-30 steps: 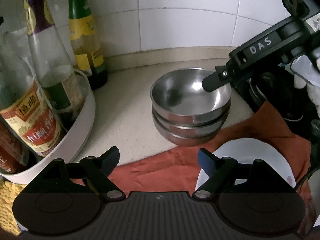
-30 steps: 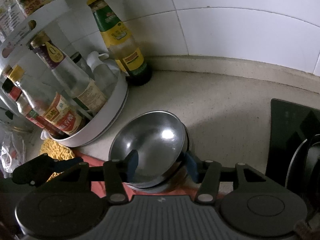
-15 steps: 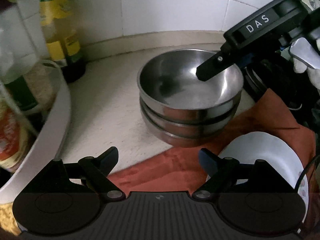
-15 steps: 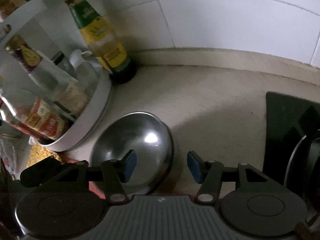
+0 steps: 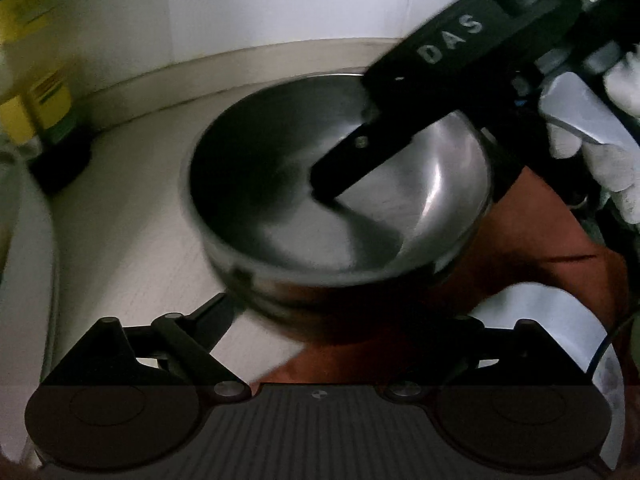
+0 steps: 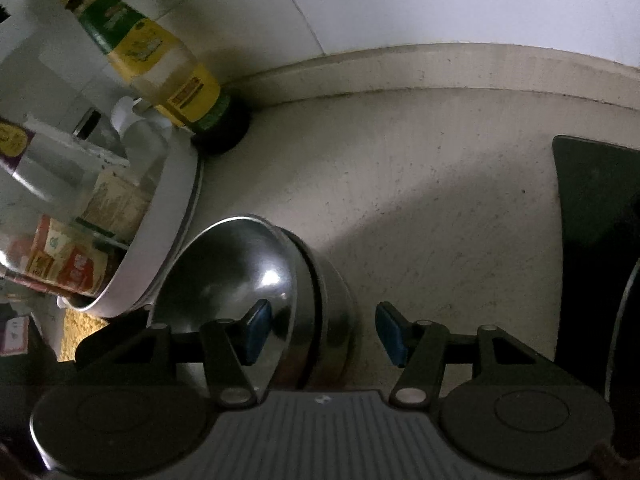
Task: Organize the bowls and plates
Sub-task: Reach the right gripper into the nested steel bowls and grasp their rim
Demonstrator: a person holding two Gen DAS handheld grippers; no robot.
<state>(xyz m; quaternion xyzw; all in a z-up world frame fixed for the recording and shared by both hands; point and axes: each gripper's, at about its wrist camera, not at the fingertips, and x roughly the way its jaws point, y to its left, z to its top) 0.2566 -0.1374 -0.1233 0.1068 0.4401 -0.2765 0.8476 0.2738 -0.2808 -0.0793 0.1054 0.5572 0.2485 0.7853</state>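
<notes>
A: Where are the bowls?
B: Stacked on the table. The right tool gapes wide, one finger inside the top bowl, one outside the rim.
A: The left tool?
B: Spread apart, empty, just before the stack.

Glossy steel bowls; matt speckled stone counter.

The white letters "DAS" are read on the black arm of the right gripper, at the upper right of the left wrist view. The labels on the yellow-and-green bottle are too blurred to be read.
</notes>
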